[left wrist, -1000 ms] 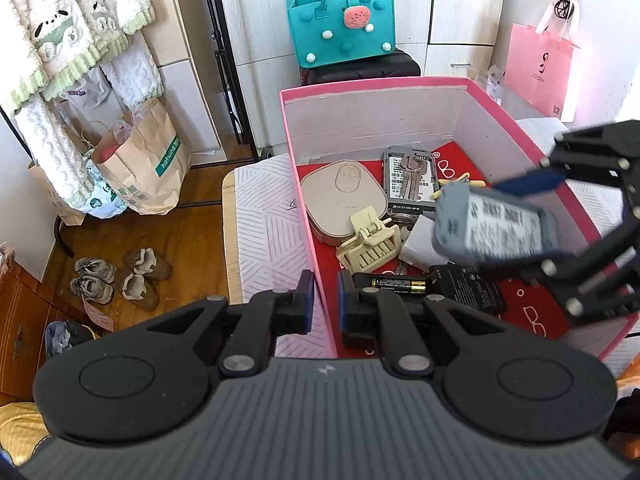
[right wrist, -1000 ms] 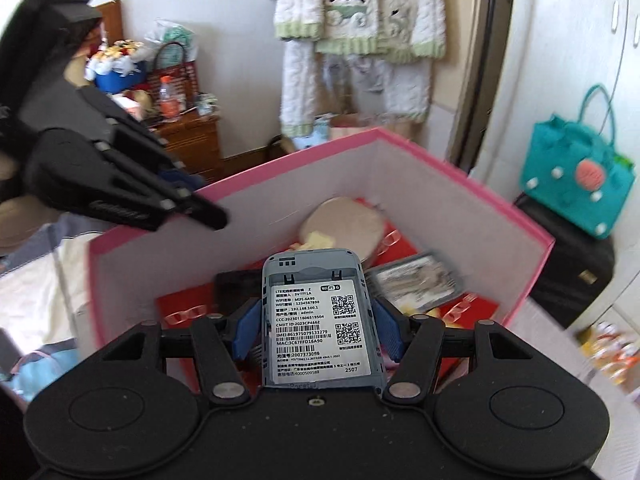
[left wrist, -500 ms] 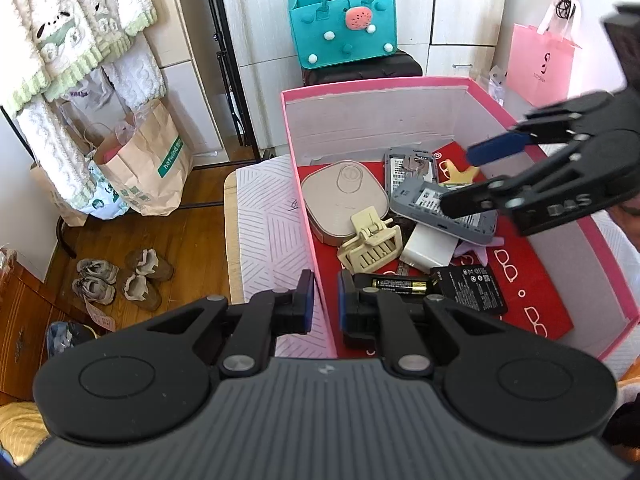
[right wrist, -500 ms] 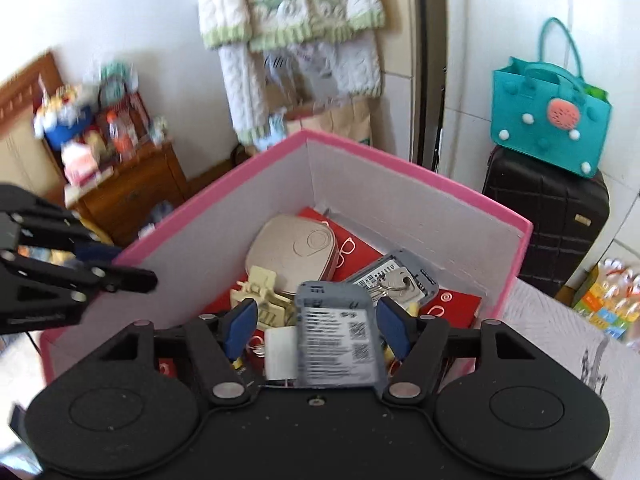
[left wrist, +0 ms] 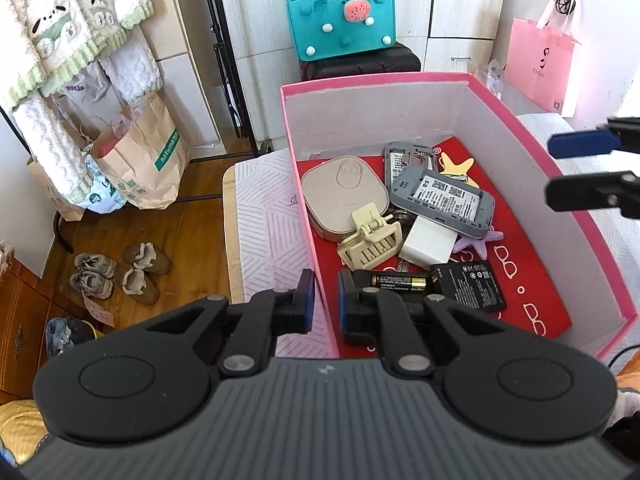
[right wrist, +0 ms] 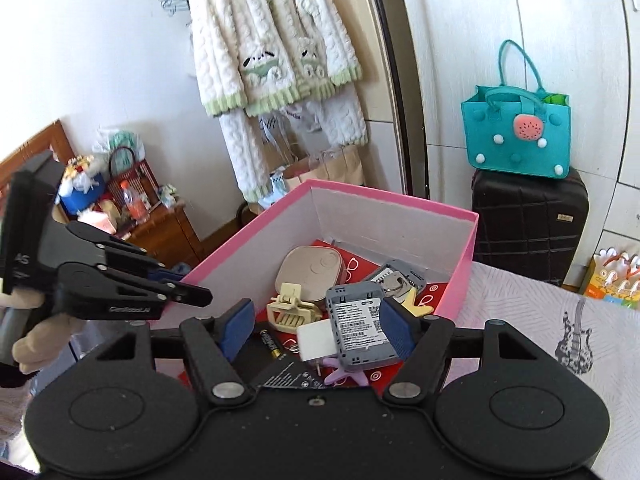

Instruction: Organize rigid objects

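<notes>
The grey router [left wrist: 442,200] lies label-up in the pink box [left wrist: 520,128], propped on the white charger [left wrist: 428,242] and the keys, so a knock could slide it. Its long axis runs from the back wall toward the right wall. The right gripper [right wrist: 316,330] is opening, empty. The left gripper [left wrist: 323,300] pinches the box's left wall.

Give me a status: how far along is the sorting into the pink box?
Done: grey router, hair clip, battery and other small items lie in the pink box. In hand: nothing; right gripper is opening above the router, left gripper clamps the box's wall. Left: no loose items visible outside.
</notes>
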